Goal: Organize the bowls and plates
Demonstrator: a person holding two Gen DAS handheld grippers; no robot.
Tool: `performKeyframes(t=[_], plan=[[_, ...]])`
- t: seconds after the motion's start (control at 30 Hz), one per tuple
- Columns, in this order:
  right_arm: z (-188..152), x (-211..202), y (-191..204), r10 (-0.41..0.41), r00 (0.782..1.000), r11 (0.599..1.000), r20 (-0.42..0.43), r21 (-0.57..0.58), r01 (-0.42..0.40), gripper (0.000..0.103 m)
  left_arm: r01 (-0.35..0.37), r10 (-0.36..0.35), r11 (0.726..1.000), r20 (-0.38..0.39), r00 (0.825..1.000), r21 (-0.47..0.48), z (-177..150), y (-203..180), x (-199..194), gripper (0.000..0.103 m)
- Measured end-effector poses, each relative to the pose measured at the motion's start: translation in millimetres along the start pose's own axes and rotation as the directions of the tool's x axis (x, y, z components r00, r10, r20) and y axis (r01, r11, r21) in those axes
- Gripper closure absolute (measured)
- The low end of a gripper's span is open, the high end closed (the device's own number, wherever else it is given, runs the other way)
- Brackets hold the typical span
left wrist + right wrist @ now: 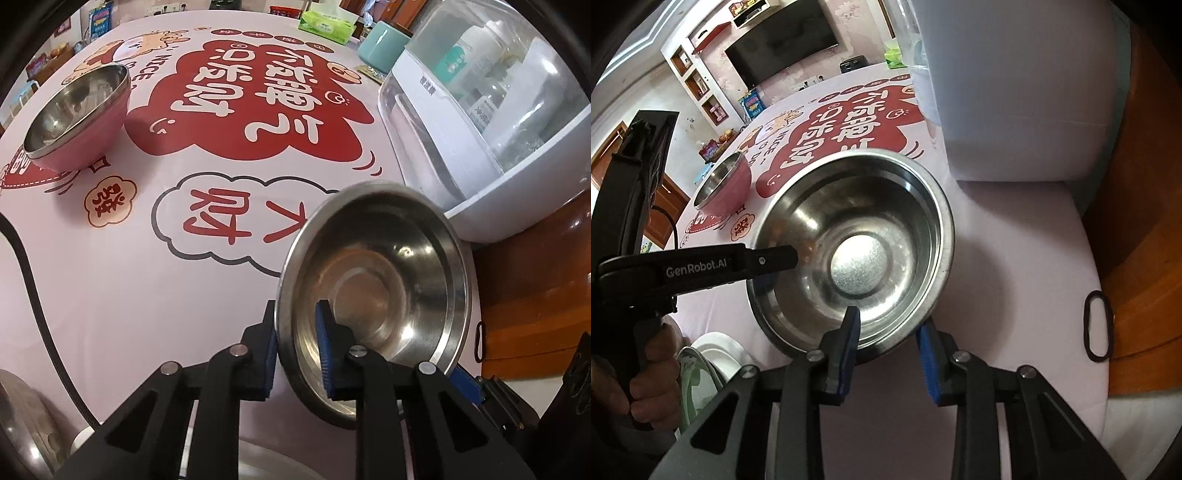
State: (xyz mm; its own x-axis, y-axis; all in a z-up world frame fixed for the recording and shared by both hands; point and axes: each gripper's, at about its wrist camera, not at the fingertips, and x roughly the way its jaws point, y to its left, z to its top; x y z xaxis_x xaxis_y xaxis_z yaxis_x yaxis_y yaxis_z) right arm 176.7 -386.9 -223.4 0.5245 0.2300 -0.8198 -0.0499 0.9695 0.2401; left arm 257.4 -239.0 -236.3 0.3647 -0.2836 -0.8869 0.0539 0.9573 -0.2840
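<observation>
A steel bowl point(373, 291) point(857, 251) hangs tilted just over the pink printed tablecloth point(147, 295). My left gripper point(295, 347) point(783, 267) is shut on the bowl's left rim, with one pad inside and one outside. In the right wrist view my right gripper point(888, 332) straddles the near rim: one finger is inside the bowl, the other is outside. Its jaws stand slightly apart and do not clamp the rim. A pink bowl point(74, 114) point(724, 184) with a steel inside sits upright at the far left of the cloth.
A white appliance with a clear dome point(480, 129) point(1015, 92) stands close on the right. A black hair band point(1099, 325) lies near the wooden table edge point(1145, 258). Stacked white and green plates point(713, 354) sit at the lower left. A tissue pack point(327, 24) and a teal cup point(384, 44) stand at the back.
</observation>
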Motion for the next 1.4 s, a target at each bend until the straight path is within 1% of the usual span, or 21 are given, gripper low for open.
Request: performKeyframes(t=[0.23, 0.5, 0.83, 1.1, 1.4], plan=[[-2, -8, 2, -0.015, 1.0, 1.0, 0.025, 0.004, 0.014, 0.073, -0.003, 0.002, 1.0, 0.028, 1.0, 0.029, -1, -3, -10, 0.086], [-6, -28, 5, -0.023, 0.997, 1.0, 0.067, -0.002, 0.024, 0.073, 0.012, -0.017, 0.998, 0.072, 0.997, 0.06, -8, -12, -35, 0.086], [-21, -65, 5, -0.05, 0.987, 0.998, 0.153, 0.032, 0.045, 0.073, 0.028, -0.044, 0.989, 0.109, 0.993, 0.143, -30, -28, -70, 0.086], [-49, -98, -1, -0.088, 0.976, 0.994, 0.201, 0.081, 0.073, 0.073, 0.046, -0.069, 0.971, 0.091, 0.993, 0.234, -57, -46, -85, 0.086], [-88, -117, -11, -0.137, 0.973, 0.982, 0.186, 0.152, 0.109, 0.073, 0.068, -0.082, 0.931, 0.023, 0.996, 0.358, -92, -67, -90, 0.086]])
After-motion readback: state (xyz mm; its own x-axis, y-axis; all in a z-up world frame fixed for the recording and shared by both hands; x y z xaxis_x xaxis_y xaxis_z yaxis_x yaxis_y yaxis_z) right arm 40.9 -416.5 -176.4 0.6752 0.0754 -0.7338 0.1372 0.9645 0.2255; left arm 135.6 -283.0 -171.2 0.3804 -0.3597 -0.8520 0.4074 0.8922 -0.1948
